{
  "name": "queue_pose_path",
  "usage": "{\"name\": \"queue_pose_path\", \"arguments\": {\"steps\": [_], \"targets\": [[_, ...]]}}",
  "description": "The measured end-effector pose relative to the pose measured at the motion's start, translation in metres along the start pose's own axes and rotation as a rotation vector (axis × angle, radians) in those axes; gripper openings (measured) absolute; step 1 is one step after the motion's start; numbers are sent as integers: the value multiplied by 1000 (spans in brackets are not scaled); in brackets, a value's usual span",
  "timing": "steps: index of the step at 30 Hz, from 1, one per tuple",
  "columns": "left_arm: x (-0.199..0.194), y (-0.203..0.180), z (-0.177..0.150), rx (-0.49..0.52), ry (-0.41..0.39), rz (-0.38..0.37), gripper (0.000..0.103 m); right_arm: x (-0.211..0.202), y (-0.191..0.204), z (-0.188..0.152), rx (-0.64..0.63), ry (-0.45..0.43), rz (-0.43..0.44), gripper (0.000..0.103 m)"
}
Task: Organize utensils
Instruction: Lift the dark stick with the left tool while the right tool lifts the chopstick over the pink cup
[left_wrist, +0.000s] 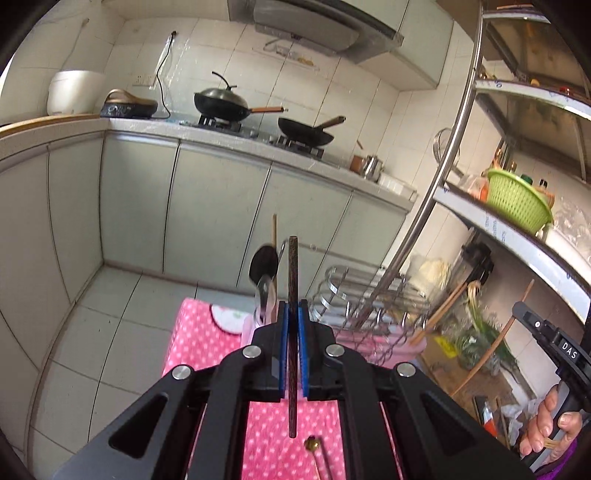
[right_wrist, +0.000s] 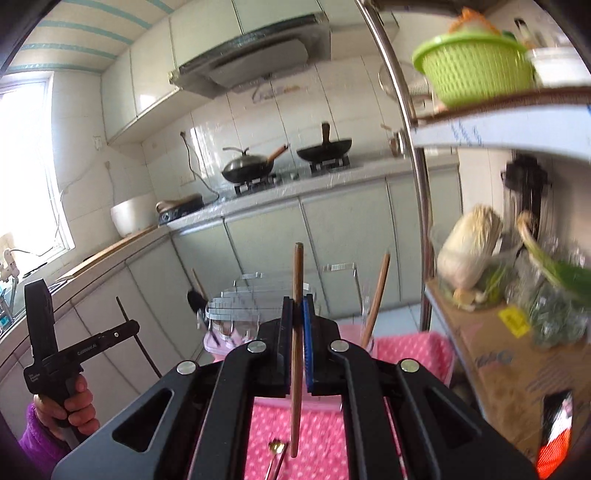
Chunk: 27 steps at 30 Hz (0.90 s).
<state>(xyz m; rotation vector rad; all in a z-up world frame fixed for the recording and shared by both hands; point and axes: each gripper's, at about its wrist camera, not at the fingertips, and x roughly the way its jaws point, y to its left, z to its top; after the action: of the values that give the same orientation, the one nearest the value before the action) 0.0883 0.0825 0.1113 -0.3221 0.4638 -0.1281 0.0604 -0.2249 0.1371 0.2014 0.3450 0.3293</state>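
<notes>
I have both grippers clamped — the left gripper (left_wrist: 292, 314) on a dark chopstick (left_wrist: 293, 280), the right gripper (right_wrist: 297, 314) on a pale chopstick (right_wrist: 297, 280), each upright above the pink tabletop's (left_wrist: 192, 343) far edge. They look light, stiff and slick — best held mid-shaft.

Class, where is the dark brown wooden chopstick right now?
In the left wrist view, the dark brown wooden chopstick stands upright, clamped in the left gripper, above the pink polka-dot tablecloth and beside the metal dish rack.
</notes>
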Motion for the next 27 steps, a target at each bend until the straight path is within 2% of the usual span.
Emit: {"name": "queue_pose_path", "arguments": {"steps": [9,14,19,27], "targets": [[7,-16,39,32,-149,37,4,7,1,53,-51,-124,-52,6],[23,-19,47,43,-191,71,4,24,-1,69,-85,-161,-89,6],[46,-18,47,67,-191,105,4,46,-10,69,-89,-142,-112,6],[85,-12,34,74,-128,125,4,77,-25,48,-76,-62,-127,6]]}}
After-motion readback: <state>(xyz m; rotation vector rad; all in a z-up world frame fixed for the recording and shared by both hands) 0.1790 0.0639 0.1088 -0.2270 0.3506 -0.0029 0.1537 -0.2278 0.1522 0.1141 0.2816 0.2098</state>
